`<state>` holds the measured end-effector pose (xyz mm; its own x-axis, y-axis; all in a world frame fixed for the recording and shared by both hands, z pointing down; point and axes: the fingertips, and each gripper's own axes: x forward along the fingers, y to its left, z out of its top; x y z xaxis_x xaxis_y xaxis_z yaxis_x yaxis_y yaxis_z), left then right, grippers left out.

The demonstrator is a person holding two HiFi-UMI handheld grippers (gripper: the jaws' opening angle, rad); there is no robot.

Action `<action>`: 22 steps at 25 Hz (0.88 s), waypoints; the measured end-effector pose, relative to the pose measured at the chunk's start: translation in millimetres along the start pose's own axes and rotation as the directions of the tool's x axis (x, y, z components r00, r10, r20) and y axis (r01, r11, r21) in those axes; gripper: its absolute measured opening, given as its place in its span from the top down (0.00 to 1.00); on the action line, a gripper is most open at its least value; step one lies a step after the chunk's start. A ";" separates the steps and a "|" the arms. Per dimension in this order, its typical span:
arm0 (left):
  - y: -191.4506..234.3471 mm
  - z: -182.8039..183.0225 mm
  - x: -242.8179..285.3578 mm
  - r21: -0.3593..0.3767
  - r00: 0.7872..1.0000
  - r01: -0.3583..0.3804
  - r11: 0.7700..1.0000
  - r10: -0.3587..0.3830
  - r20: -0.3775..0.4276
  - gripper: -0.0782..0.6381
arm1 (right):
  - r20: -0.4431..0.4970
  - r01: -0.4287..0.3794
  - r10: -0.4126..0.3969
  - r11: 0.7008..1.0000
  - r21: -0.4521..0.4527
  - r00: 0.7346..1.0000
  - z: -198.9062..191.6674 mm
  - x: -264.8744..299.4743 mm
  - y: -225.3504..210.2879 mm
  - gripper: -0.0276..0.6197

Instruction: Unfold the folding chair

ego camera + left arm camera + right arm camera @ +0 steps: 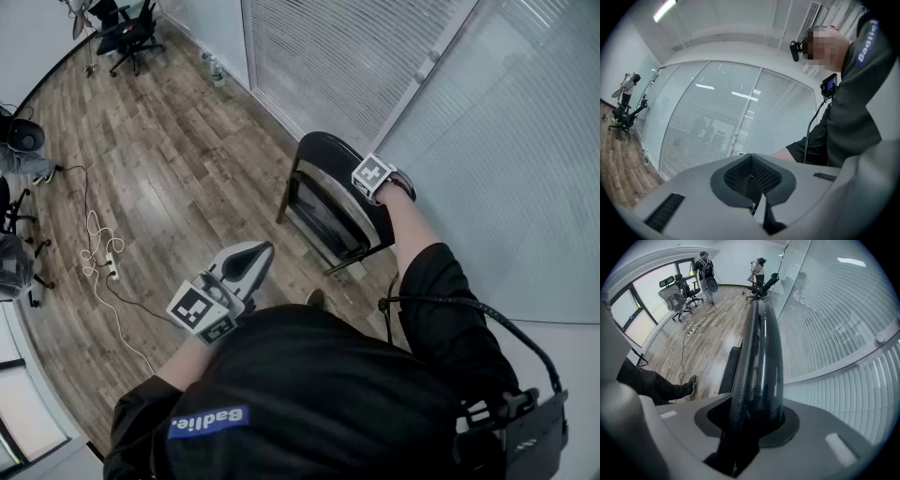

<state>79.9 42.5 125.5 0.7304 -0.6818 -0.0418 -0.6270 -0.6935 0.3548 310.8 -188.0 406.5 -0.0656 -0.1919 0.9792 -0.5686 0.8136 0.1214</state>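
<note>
Wide plank wood floor runs out to the left, and a tall glass wall with slatted blinds closes off the right. Far off, black office chairs on wheels. A white cable snakes loose across the boards, well apart from the action. Nothing crowds the folding chair: it stands just beside the glass wall, black and thin-framed, seat panel tucked flat within the legs, not opened out. Its rounded top edge shines glossy and smooth. Right gripper points down, jaws clamped on that top edge. Left gripper hangs level in front of the person's body, ribbed pads pressed together, nothing between.
</note>
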 end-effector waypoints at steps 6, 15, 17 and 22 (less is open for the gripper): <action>1.5 -7.2 -1.0 0.015 1.000 -0.008 1.000 0.008 -0.017 0.88 | 0.000 0.000 0.000 1.000 -0.003 1.000 -1.5 -2.0 -2.0 0.74; 4.0 -9.5 0.1 -0.032 1.000 0.001 1.000 -0.001 0.010 0.88 | 0.004 0.003 -0.003 1.000 -0.012 1.000 -1.8 -2.7 0.2 0.74; 12.3 -19.2 1.9 -0.025 1.000 -0.013 1.000 0.013 -0.016 0.88 | 0.006 0.003 -0.003 1.000 -0.013 1.000 0.0 -2.7 -0.8 0.74; 23.6 -36.8 16.3 -0.066 0.999 -0.014 0.998 0.012 -0.031 0.88 | 0.001 0.002 -0.002 1.000 -0.013 1.000 0.5 0.3 -0.7 0.74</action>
<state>87.0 23.5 167.6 0.7311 -0.6822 -0.0085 -0.6177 -0.6672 0.4163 310.7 -188.9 406.7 -0.0657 -0.1942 0.9788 -0.5583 0.8201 0.1253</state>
